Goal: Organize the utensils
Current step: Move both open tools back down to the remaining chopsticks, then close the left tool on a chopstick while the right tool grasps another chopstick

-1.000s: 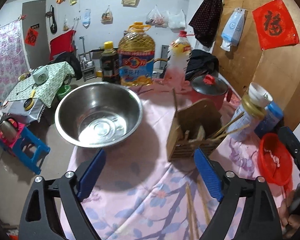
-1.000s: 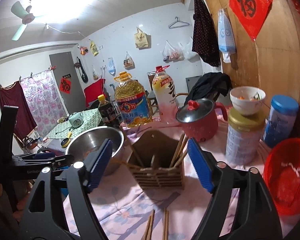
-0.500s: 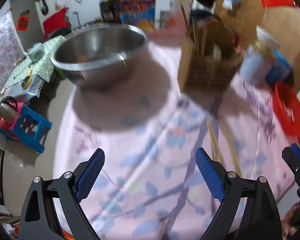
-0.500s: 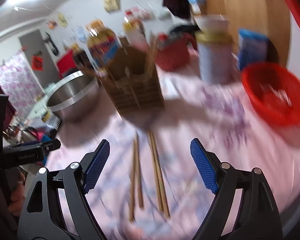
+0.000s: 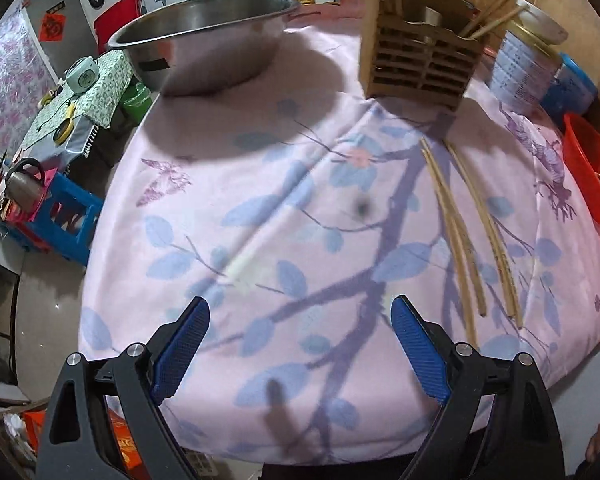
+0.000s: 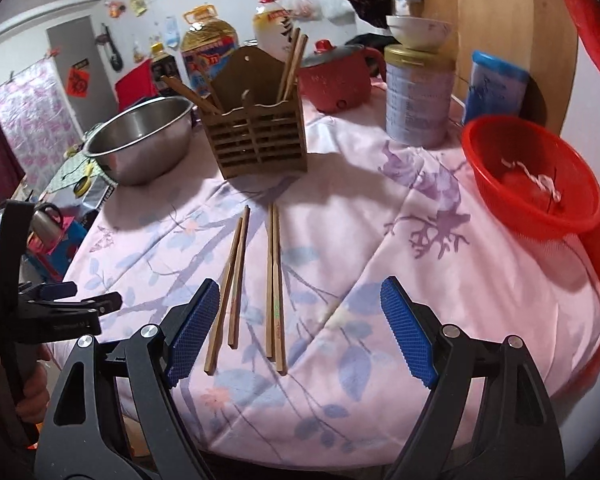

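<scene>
Both the left gripper (image 5: 300, 354) and the right gripper (image 6: 296, 326) are wide open and empty above four wooden chopsticks (image 6: 252, 280) lying on the pink floral-clothed surface (image 6: 380, 248), near the slatted wooden utensil holder (image 6: 258, 142).

Pink tablecloth (image 6: 380, 240), blue leaf print; tan chopsticks (image 6: 274, 280); red basket (image 6: 532, 176); blue-padded tongs (image 6: 296, 324).

Both wrist views angled down, near, sharing chopsticks (image 5: 456, 240) (image 6: 236, 280)

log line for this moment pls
left gripper: open, empty | right gripper: open, empty | chopsticks: four, flat on cloth | holder: upright
</scene>
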A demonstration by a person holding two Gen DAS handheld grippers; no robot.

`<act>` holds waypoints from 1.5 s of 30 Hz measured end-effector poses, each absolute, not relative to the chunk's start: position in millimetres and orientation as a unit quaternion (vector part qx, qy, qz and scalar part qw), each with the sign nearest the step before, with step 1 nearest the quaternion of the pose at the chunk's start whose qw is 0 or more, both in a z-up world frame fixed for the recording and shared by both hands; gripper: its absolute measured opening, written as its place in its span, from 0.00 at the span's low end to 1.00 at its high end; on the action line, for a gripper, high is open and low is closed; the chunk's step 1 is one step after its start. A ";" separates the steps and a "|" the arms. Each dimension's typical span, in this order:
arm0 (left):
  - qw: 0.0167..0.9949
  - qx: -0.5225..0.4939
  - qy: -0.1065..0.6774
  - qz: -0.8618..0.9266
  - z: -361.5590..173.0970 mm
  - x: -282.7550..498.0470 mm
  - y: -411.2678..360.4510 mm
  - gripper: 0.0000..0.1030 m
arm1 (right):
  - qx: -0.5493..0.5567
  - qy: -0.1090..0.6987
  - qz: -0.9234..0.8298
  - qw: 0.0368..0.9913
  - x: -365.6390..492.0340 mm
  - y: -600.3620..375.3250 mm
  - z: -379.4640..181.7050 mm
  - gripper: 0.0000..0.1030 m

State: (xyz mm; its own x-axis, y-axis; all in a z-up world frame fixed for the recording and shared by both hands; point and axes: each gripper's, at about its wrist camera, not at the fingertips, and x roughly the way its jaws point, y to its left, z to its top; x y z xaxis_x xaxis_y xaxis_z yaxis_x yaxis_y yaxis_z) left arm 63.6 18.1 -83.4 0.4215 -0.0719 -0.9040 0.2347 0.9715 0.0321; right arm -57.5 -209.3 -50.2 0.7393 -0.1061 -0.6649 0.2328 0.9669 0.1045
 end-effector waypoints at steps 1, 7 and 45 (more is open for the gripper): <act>0.839 0.078 0.531 -0.092 -84.9 60.2 11.4 0.88 | 0.087 0.353 -0.088 0.927 -58.4 -209.9 -51.1 0.78; 0.824 0.076 0.549 -0.120 -97.5 40.0 -19.1 0.88 | 0.097 0.360 -0.082 0.924 -79.5 -233.3 -59.0 0.78; 0.835 0.086 0.536 -0.085 -89.1 21.1 -7.8 0.06 | 0.031 0.392 0.034 0.919 -69.2 -202.0 -114.4 0.47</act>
